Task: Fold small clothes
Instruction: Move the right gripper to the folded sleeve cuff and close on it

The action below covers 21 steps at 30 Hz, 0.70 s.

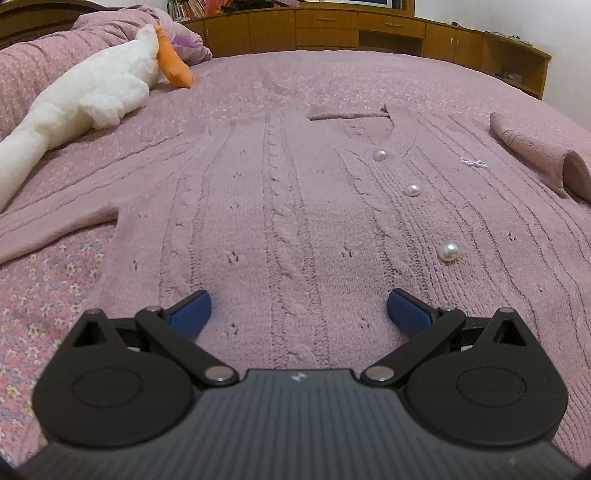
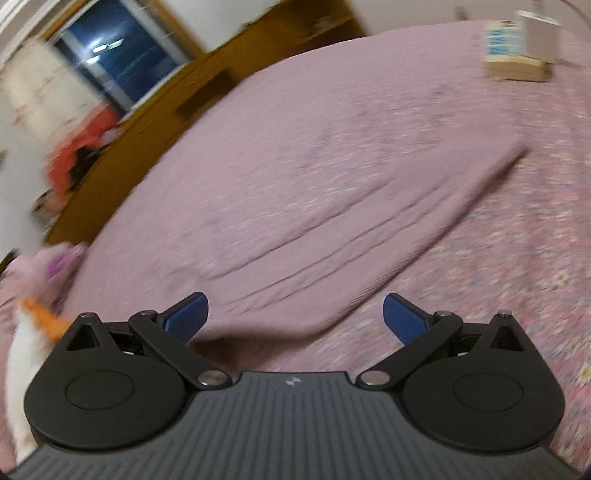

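— Both claws first: how do they stand?

— Left gripper [image 1: 298, 308] has its blue pads [image 1: 190, 312] spread wide, with nothing between them. It hangs low over the bottom part of a pink cable-knit cardigan [image 1: 288, 206], though whether the pads touch the knit cannot be told. Right gripper [image 2: 294, 314] is spread just as wide and holds nothing either.

— And the cardigan itself?

— It lies flat on a bed [image 1: 48, 295] covered in a pink flowered sheet, front side up, buttoned with three pearl buttons [image 1: 412, 190] running up toward the collar [image 1: 347, 112]. One sleeve [image 1: 55, 221] reaches out to the left; on the right, another sleeve [image 1: 539, 158] lies folded over the body.

— What does the right camera see?

— A blurred view — a long pink sleeve [image 2: 369, 221] stretching away across the sheet, its near end just ahead of the spread fingers.

— Anything else on the bed?

— A white plush goose [image 1: 88, 96] with an orange beak, beside the left sleeve, and a wooden cabinet [image 1: 332, 29] beyond the bed.
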Each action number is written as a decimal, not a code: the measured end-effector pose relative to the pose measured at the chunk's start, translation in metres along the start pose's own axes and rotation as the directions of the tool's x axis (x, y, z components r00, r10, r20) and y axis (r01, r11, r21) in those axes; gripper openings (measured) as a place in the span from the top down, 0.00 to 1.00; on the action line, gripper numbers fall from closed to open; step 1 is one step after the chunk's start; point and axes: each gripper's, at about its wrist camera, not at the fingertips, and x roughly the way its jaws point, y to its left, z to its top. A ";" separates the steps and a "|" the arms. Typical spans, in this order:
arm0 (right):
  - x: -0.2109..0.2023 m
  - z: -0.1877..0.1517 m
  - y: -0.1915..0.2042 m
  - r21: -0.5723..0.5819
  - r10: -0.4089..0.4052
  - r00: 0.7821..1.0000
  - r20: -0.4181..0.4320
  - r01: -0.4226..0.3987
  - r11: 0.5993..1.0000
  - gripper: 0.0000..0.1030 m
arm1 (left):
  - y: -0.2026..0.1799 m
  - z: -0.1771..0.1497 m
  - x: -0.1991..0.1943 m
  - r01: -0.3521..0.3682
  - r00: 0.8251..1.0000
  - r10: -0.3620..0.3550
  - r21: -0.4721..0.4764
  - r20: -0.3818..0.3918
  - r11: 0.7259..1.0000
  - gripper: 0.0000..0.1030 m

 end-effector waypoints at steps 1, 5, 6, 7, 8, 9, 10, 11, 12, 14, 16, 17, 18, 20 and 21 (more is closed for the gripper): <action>0.006 0.002 -0.004 0.021 -0.022 1.000 0.003 0.022 1.000 0.00 | 0.000 -0.001 0.000 0.000 1.000 0.000 0.001 0.002 1.000 0.00; 0.027 0.003 -0.011 0.041 -0.069 0.998 0.005 0.069 0.997 0.00 | 0.000 -0.001 0.000 0.001 1.000 -0.001 -0.004 0.005 1.000 0.00; 0.034 0.004 -0.012 0.044 -0.076 0.997 0.014 0.075 0.996 0.00 | 0.001 0.000 0.000 0.003 1.000 -0.003 -0.008 0.001 1.000 0.00; 0.039 0.005 -0.012 0.033 -0.073 0.997 0.035 0.072 0.997 0.00 | 0.001 0.000 0.001 0.005 1.000 -0.005 -0.008 -0.001 1.000 0.00; 0.042 0.005 -0.015 0.028 -0.075 0.996 0.043 0.074 0.997 0.00 | 0.002 0.000 0.001 0.006 1.000 -0.006 -0.008 -0.002 1.000 0.00; 0.045 0.007 -0.014 0.022 -0.075 0.996 0.052 0.074 0.997 0.00 | 0.002 0.000 0.001 0.006 1.000 -0.006 -0.006 0.000 1.000 0.00; 0.048 0.007 -0.013 0.006 -0.075 0.995 0.062 0.075 0.997 0.00 | 0.002 0.000 0.001 0.005 1.000 -0.005 -0.005 0.001 1.000 0.00; 0.051 0.008 -0.013 -0.002 -0.074 0.995 0.068 0.074 0.997 0.00 | 0.002 0.001 0.001 0.004 1.000 -0.004 -0.005 0.002 1.000 0.00; 0.053 0.010 -0.011 -0.009 -0.067 0.995 0.076 0.067 0.998 0.01 | 0.002 0.001 0.001 0.004 1.000 -0.004 -0.005 0.003 1.000 0.00; 0.062 0.015 -0.010 -0.031 -0.061 0.995 0.085 0.064 0.997 0.09 | 0.001 0.000 0.002 0.004 1.000 -0.004 -0.004 0.006 1.000 0.00; 0.067 0.018 -0.008 -0.060 -0.075 0.993 0.089 0.081 0.995 0.23 | 0.001 0.000 0.002 0.006 1.000 -0.006 -0.006 0.006 1.000 0.00; 0.068 0.021 -0.006 -0.075 -0.085 0.992 0.091 0.092 0.993 0.28 | 0.002 0.000 0.002 0.008 1.000 -0.008 -0.007 0.005 1.000 0.00; 0.071 0.022 -0.006 -0.089 -0.093 0.991 0.097 0.102 0.991 0.41 | 0.002 0.001 0.002 0.009 1.000 -0.009 -0.008 0.003 1.000 0.00; 0.072 0.024 -0.005 -0.105 -0.110 0.988 0.105 0.121 0.987 0.74 | 0.002 0.002 0.003 0.009 1.000 -0.009 -0.006 -0.001 1.000 0.00; 0.072 0.026 -0.009 -0.094 -0.107 0.988 0.111 0.118 0.989 0.84 | 0.002 0.002 0.003 0.010 1.000 -0.010 -0.004 -0.002 1.000 0.00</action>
